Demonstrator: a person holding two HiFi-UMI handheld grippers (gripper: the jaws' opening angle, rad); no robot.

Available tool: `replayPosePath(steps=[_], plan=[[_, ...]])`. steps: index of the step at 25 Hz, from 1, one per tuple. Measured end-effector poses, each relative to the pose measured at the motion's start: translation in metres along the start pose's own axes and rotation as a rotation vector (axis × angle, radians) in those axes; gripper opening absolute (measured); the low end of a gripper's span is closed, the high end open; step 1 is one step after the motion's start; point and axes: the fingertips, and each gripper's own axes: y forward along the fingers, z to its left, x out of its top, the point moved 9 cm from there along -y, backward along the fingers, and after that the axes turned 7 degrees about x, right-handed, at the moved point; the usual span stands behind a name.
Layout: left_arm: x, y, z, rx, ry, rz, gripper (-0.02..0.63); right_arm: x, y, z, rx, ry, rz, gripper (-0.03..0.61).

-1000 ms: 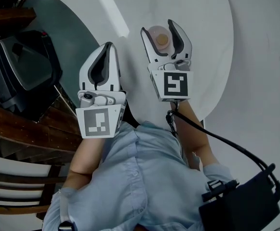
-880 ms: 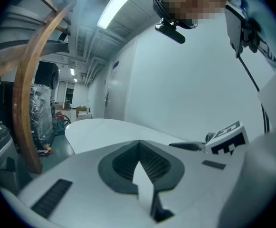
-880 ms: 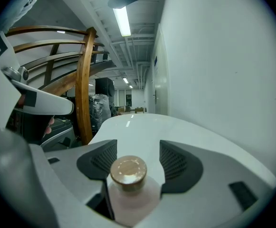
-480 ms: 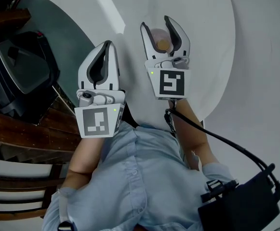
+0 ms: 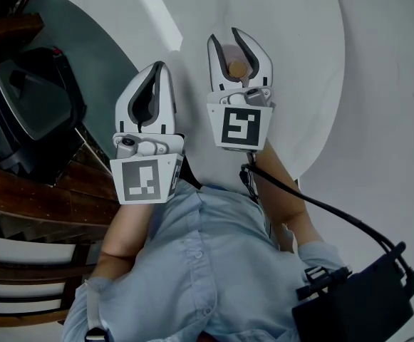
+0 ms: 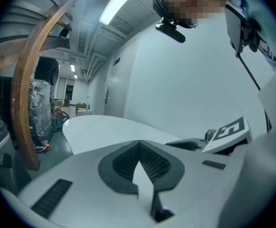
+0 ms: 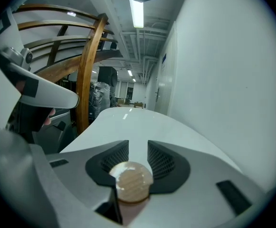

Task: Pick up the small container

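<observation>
The small container (image 5: pixel 236 68), clear with a round tan lid (image 7: pixel 133 180), stands on the white table (image 5: pixel 292 27) between the fingers of my right gripper (image 5: pixel 224 37). The jaws are closing, and in the right gripper view (image 7: pixel 138 146) both dark pads touch the container's sides. My left gripper (image 5: pixel 161 66) hovers shut and empty to the left of the right one, near the table's edge. In the left gripper view (image 6: pixel 138 144) its fingers meet with nothing between them.
A black bag (image 5: pixel 28 112) sits on the dark floor to the left, beside curved wooden chair rails (image 5: pixel 21 191). A black box (image 5: pixel 356 305) with a cable hangs at the person's right side. White tabletop stretches beyond the container.
The right gripper's jaws have narrowed from wide open to closing on the container, and the gripper has shifted slightly left. The left gripper has stayed put.
</observation>
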Motion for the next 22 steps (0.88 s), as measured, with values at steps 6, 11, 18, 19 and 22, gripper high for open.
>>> replayPosePath(steps=[6,11,18,19,22], plan=[[0.002,-0.002,-0.003,0.008,-0.014,-0.001,-0.001,0.011,-0.004,0.001,-0.015,-0.032,-0.010,0.036],[0.003,-0.001,-0.008,0.011,-0.032,0.004,-0.002,0.008,-0.004,0.000,-0.022,-0.010,-0.022,0.028],[0.006,-0.005,-0.007,0.007,-0.011,-0.011,0.000,0.010,-0.007,-0.004,-0.048,0.009,-0.049,0.024],[0.006,-0.005,-0.007,0.007,-0.010,-0.012,-0.001,0.011,-0.008,-0.005,-0.049,0.008,-0.055,0.023],[0.006,-0.004,-0.008,0.003,0.006,-0.023,-0.002,0.012,-0.009,-0.007,-0.050,0.006,-0.066,0.023]])
